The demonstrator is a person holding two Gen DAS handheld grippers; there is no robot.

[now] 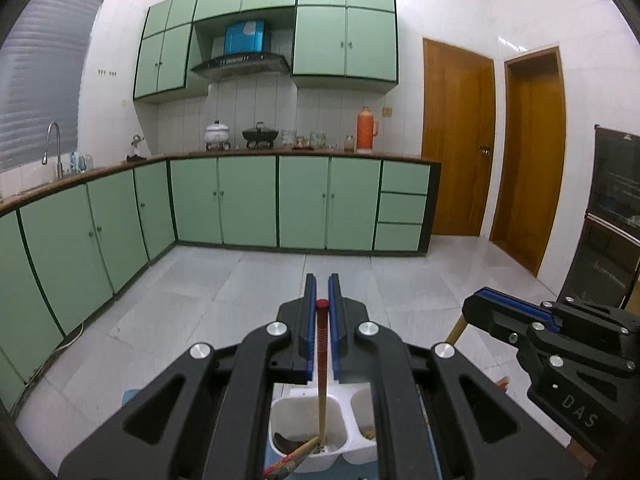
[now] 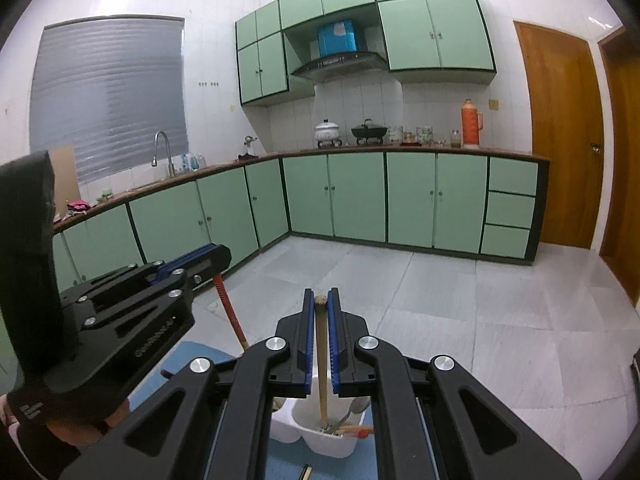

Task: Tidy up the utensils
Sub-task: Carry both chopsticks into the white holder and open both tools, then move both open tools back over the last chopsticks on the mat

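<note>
My left gripper (image 1: 322, 286) is shut on a red-topped chopstick (image 1: 321, 344). The stick hangs upright with its tip in the left compartment of a white utensil holder (image 1: 308, 432). My right gripper (image 2: 321, 300) is shut on a plain wooden chopstick (image 2: 321, 360) that stands upright with its tip in the right compartment (image 2: 320, 444), among a spoon and other utensils. The right gripper shows at the right edge of the left wrist view (image 1: 484, 300). The left gripper shows at the left of the right wrist view (image 2: 212, 256), the red chopstick (image 2: 230, 312) hanging from it.
The holder stands on a blue mat (image 2: 188, 364). Beyond lie a white tiled floor (image 1: 256, 288), green base cabinets (image 1: 248, 200) under a counter with pots and a red thermos (image 1: 366, 128), wooden doors (image 1: 460, 136) and a dark cabinet (image 1: 616, 208) at right.
</note>
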